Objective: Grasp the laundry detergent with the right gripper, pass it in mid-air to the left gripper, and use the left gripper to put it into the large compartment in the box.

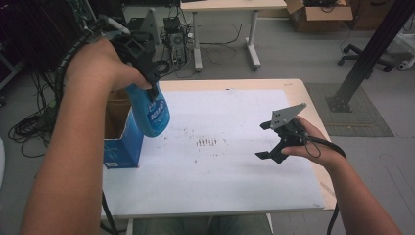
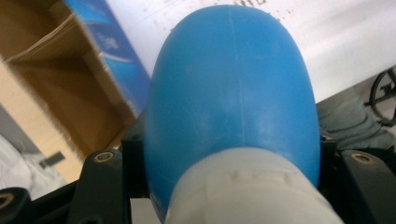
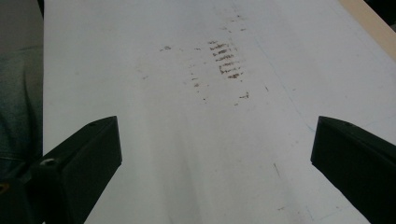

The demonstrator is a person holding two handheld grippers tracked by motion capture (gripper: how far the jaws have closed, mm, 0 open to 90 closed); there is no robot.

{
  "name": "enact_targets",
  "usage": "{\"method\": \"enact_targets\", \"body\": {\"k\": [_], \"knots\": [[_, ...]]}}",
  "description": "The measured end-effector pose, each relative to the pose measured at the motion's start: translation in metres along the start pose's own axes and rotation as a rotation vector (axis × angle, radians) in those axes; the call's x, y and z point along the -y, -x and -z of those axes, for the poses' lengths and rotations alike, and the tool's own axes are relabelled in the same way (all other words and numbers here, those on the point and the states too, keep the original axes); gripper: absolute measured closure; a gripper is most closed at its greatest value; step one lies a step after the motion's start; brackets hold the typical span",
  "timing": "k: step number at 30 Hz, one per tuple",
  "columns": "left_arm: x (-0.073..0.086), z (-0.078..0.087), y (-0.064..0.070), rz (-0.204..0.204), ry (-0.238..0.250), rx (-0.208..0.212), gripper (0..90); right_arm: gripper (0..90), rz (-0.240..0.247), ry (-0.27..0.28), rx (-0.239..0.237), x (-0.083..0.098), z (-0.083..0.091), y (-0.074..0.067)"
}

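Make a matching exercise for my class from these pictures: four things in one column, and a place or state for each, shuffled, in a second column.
Things
1. blue bottle
2. cardboard box
3. right tongs
4. brown smudges

Places or states
A. open, holding nothing, above the white sheet
B. on the middle of the white sheet
C. gripped at its neck by the left tongs, lifted
D. standing open-topped at the table's left edge

Pairs: 1-C, 2-D, 3-A, 4-B

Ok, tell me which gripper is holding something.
The left gripper, raised beside the blue box, is shut on the blue bottle; the right gripper is open.
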State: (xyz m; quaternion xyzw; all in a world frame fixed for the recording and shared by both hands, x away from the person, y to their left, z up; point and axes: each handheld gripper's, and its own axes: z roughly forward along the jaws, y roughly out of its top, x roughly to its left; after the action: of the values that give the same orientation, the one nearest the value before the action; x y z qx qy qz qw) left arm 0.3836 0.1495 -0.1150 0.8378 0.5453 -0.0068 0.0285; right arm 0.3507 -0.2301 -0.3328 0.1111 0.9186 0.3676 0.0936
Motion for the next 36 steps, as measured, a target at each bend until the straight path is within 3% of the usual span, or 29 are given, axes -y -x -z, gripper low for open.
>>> {"method": "enact_targets", "body": {"k": [4,9,10,11,13,14,16,23,29,36], "knots": [[0.001,0.01,-0.014,0.089,0.006,-0.014,38.8,2.0,0.001,-0.01,-0.001,0.0,0.0,0.002],[0.002,0.02,-0.029,0.143,-0.008,-0.029,38.8,2.1,-0.001,-0.02,-0.003,0.0,-0.001,0.005],[0.003,0.026,-0.036,0.182,-0.006,-0.031,38.8,2.2,-0.002,-0.025,-0.005,0.001,-0.001,0.006],[0.003,0.026,-0.036,0.182,-0.006,-0.031,38.8,2.2,-0.002,-0.025,-0.005,0.001,-0.001,0.006],[0.005,0.032,-0.047,0.238,0.0,-0.037,38.8,2.2,-0.001,-0.026,-0.005,0.0,-0.002,0.007],[0.005,0.032,-0.047,0.238,0.0,-0.037,38.8,2.2,-0.002,-0.025,-0.007,0.0,-0.002,0.007],[0.007,0.036,-0.056,0.283,-0.004,-0.043,38.8,2.2,0.0,-0.025,-0.003,-0.001,-0.001,0.007],[0.013,0.042,-0.078,0.355,0.021,-0.031,38.8,2.3,0.012,-0.025,-0.006,-0.002,0.0,0.007],[0.021,0.037,-0.096,0.416,0.029,-0.031,38.8,2.3,0.02,-0.03,-0.009,-0.001,0.001,0.006],[0.027,0.03,-0.112,0.445,0.033,-0.06,38.7,2.3,0.012,-0.04,-0.01,0.001,0.0,0.006]]}}
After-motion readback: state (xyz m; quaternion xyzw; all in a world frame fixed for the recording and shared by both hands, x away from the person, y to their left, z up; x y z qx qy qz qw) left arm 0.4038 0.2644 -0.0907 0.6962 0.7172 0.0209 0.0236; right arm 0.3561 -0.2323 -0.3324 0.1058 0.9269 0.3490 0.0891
